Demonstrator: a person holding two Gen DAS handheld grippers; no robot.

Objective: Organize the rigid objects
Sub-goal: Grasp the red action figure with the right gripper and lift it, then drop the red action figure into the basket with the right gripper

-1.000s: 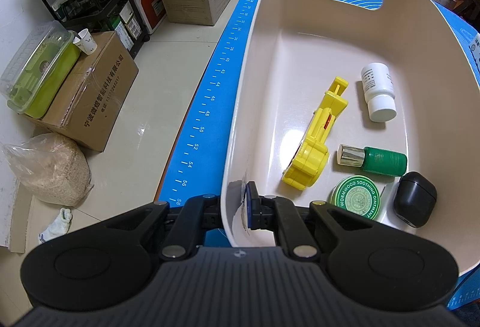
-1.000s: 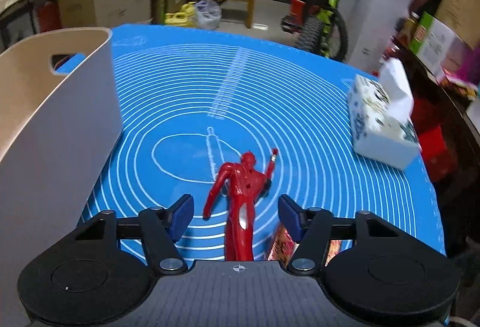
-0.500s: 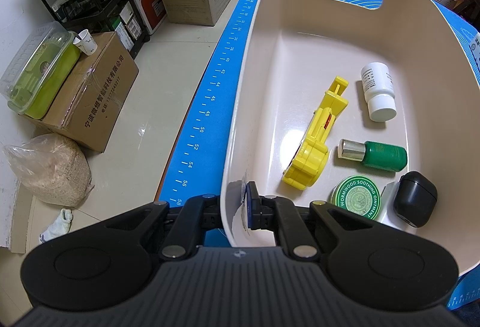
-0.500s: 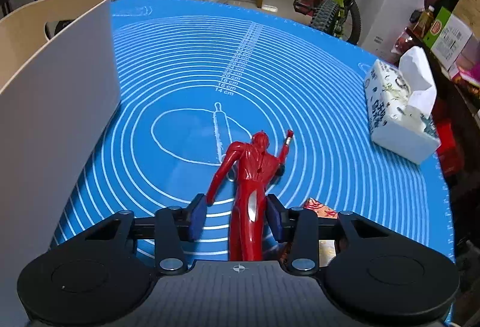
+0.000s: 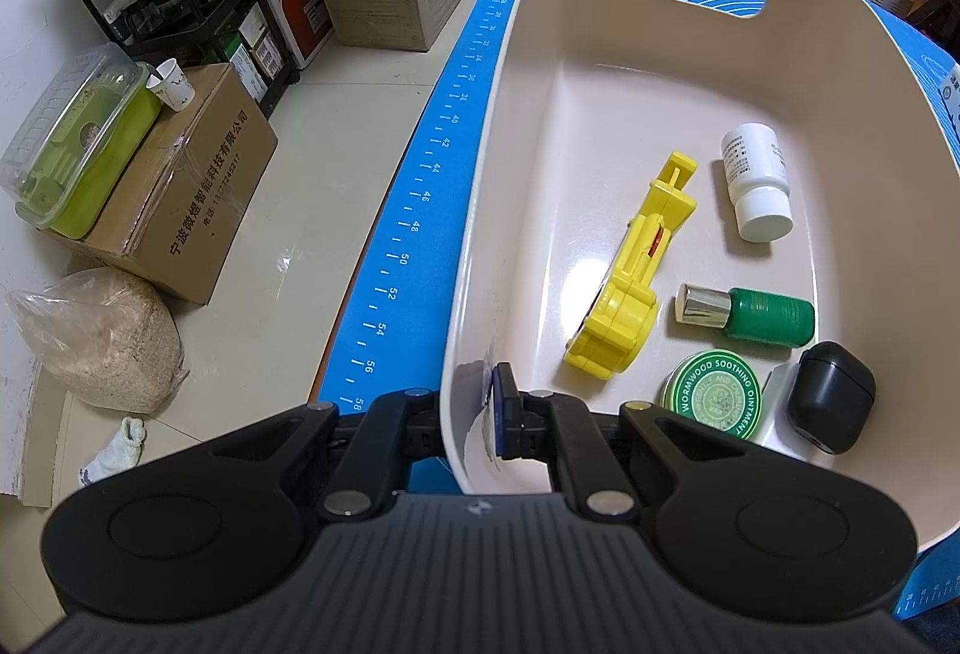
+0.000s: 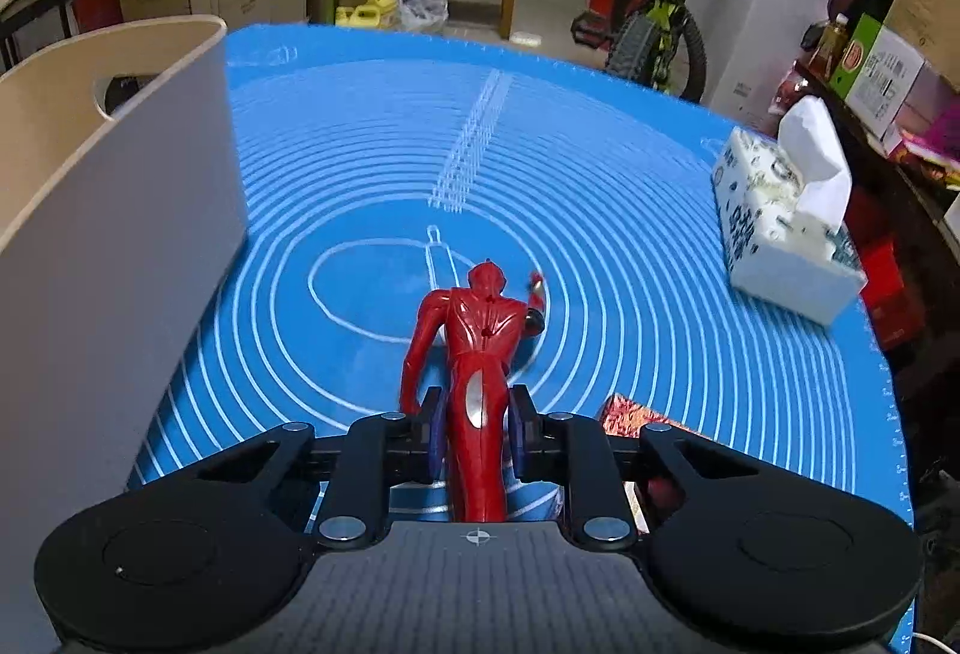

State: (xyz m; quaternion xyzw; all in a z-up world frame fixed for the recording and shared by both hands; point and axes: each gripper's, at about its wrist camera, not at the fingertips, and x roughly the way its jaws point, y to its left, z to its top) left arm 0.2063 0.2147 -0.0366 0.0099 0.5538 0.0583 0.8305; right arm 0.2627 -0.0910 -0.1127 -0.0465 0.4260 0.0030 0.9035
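My left gripper (image 5: 474, 414) is shut on the near rim of the beige plastic bin (image 5: 480, 210). In the bin lie a yellow toy tool (image 5: 636, 282), a white pill bottle (image 5: 756, 186), a green bottle with a silver cap (image 5: 750, 315), a green ointment tin (image 5: 711, 402) and a black case (image 5: 831, 396). My right gripper (image 6: 474, 435) is shut on the legs of a red toy figure (image 6: 477, 354), which points forward over the blue mat (image 6: 600, 210). The bin's outer wall (image 6: 90, 258) stands at the left of that view.
A tissue box (image 6: 780, 228) sits on the mat at the right. A shiny red wrapper (image 6: 630, 417) lies on the mat beside my right gripper. Left of the table edge, cardboard boxes (image 5: 192, 186), a sack (image 5: 102, 342) and a shelf stand on the floor.
My right gripper closed on the red figure, which was lying between open fingers, and lifted it off the mat. The left gripper has kept its hold on the bin rim.
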